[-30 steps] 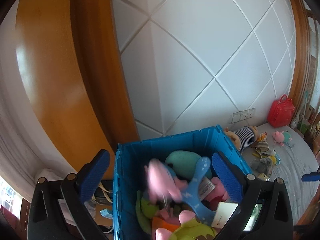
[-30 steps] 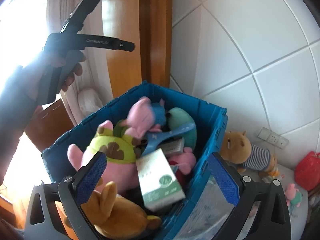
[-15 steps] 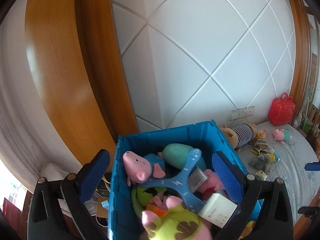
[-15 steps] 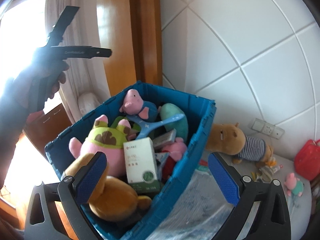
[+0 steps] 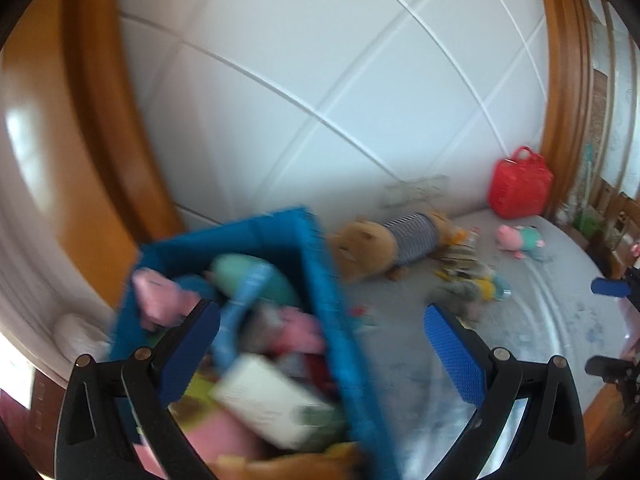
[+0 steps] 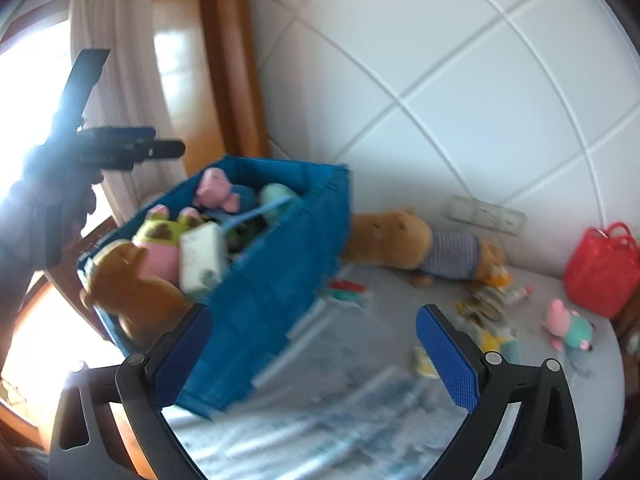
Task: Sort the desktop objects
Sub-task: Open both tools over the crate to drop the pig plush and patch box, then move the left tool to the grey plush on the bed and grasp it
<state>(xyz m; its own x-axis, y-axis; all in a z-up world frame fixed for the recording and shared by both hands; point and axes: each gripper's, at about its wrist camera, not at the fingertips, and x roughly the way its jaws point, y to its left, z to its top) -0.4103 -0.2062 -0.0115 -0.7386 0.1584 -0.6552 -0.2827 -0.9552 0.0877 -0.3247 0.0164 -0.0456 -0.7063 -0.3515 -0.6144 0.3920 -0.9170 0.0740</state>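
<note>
Two hand-held grippers above a toy-strewn table, both views blurred.

At far left, the left hand-held gripper (image 5: pixel 322 346) hangs with its jaws spread wide and nothing between them; in the right wrist view it shows as a dark shape (image 6: pixel 120 152) held up beside the curtain (image 6: pixel 116 92). The blue bin (image 6: pixel 280 280) stands at the left end of the table (image 6: pixel 400 420), filled with soft toys, a pink pig (image 6: pixel 216 190) near its back rim, a brown bear (image 6: pixel 132 280) at its front, and a white box (image 6: pixel 200 258) between them. Just right of the bin lies a brown toy in a striped shirt (image 6: pixel 420 246), then small scattered items, a second small pig toy (image 6: pixel 568 326), and a red bag (image 6: pixel 604 268) against the white wall. The right hand-held gripper (image 6: pixel 312 354) is likewise wide and holds nothing.
</note>
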